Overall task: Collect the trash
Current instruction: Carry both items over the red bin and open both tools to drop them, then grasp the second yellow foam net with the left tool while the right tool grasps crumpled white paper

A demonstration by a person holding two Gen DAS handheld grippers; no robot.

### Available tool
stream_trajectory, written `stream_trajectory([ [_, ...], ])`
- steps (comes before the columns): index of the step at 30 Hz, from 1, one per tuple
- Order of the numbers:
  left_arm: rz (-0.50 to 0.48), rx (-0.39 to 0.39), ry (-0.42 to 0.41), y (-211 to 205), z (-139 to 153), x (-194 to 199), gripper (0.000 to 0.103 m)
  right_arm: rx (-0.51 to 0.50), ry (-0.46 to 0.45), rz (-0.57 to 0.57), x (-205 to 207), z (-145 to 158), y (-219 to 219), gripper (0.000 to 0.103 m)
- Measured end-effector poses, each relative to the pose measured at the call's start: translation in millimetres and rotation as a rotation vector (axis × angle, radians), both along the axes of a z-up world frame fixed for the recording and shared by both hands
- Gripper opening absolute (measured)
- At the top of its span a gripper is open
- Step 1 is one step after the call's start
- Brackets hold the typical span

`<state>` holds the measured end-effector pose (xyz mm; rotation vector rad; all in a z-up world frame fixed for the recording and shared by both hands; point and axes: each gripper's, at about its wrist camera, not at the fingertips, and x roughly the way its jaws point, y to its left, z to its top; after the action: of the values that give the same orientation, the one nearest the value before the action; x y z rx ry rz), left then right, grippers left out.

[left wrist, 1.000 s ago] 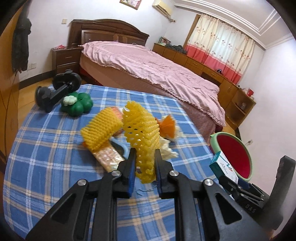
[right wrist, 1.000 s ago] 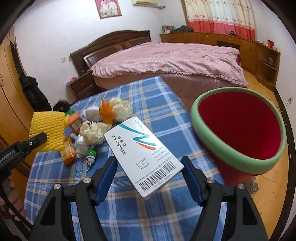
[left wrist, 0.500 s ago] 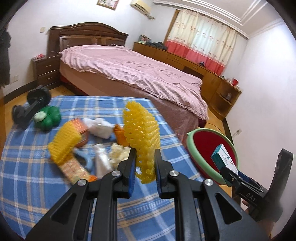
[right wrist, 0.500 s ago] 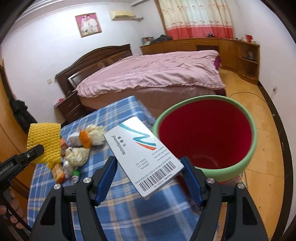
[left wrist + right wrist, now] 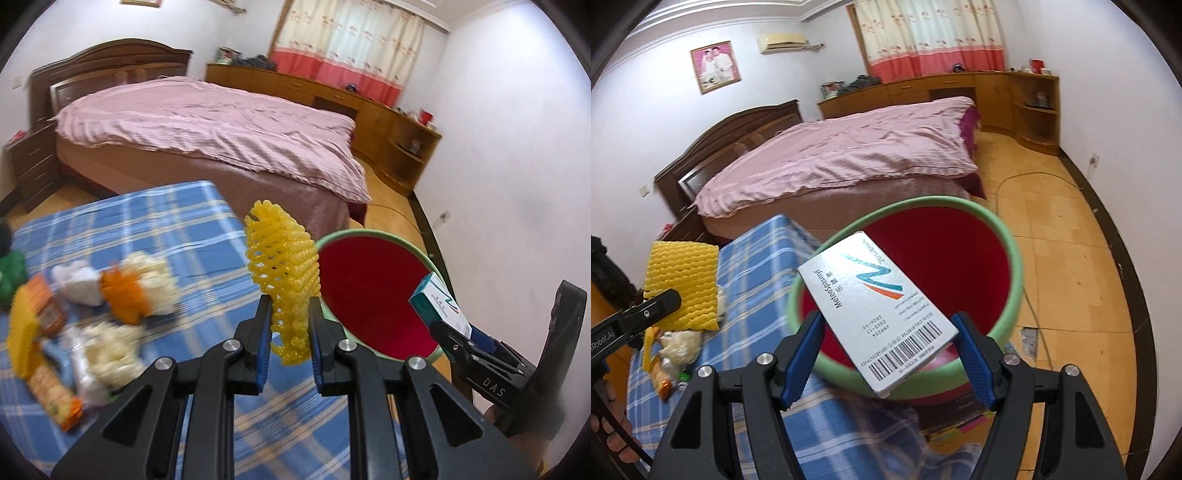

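My left gripper [image 5: 289, 320] is shut on a yellow foam fruit net [image 5: 282, 269], which stands up between its blue pads just left of the bin's rim. A red bin with a green rim [image 5: 369, 302] stands on the floor beside the table. My right gripper [image 5: 888, 345] is shut on a white medicine box [image 5: 877, 306], held over the open bin [image 5: 1015, 273]. The same box [image 5: 439, 304] shows at the right of the left wrist view, above the bin. The net [image 5: 681, 284] appears at the left of the right wrist view.
A blue plaid table [image 5: 177, 221] carries several pieces of trash: an orange and cream wad [image 5: 136, 284], white tissue [image 5: 79, 282], a second yellow net [image 5: 22, 339], a snack wrapper [image 5: 55, 395]. A pink-covered bed [image 5: 207, 129] lies beyond. Wooden floor [image 5: 1067, 229] spreads right of the bin.
Both grippers swung right, away from the table's pile toward the bin. The box now hangs over the bin's mouth and the net has reached its rim. Both grips are unchanged.
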<state>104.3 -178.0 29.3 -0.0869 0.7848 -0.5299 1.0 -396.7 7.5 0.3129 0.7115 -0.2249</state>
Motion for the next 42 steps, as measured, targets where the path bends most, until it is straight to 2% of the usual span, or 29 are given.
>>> stream_trajectory([
  [9, -0.111, 0.049, 0.038, -67, -24, 27, 0.018, -0.001, 0.026, -0.072, 7, -13, -32, 0.073],
  [17, -0.167, 0.106, 0.017, -96, -35, 31, 0.018, 0.013, 0.036, -0.104, 8, -22, -46, 0.074],
  [18, -0.167, 0.109, 0.014, -97, -34, 30, 0.021, 0.010, 0.032, -0.105, 7, -22, -47, 0.074],
  [19, -0.166, 0.114, 0.011, -98, -34, 30, 0.025, 0.009, 0.030, -0.105, 7, -22, -47, 0.074],
  [21, -0.164, 0.116, 0.007, -98, -34, 29, 0.039, 0.013, 0.025, -0.104, 6, -22, -48, 0.074],
  [23, -0.155, 0.119, 0.001, -99, -34, 30, 0.044, 0.017, 0.023, -0.105, 7, -23, -48, 0.074],
  [31, -0.118, 0.107, 0.008, -85, -31, 30, 0.044, 0.022, 0.012, -0.100, 5, -18, -44, 0.074],
  [42, -0.029, 0.090, 0.017, -44, -19, 19, 0.044, 0.020, -0.019, -0.059, 0, 0, -21, 0.074],
])
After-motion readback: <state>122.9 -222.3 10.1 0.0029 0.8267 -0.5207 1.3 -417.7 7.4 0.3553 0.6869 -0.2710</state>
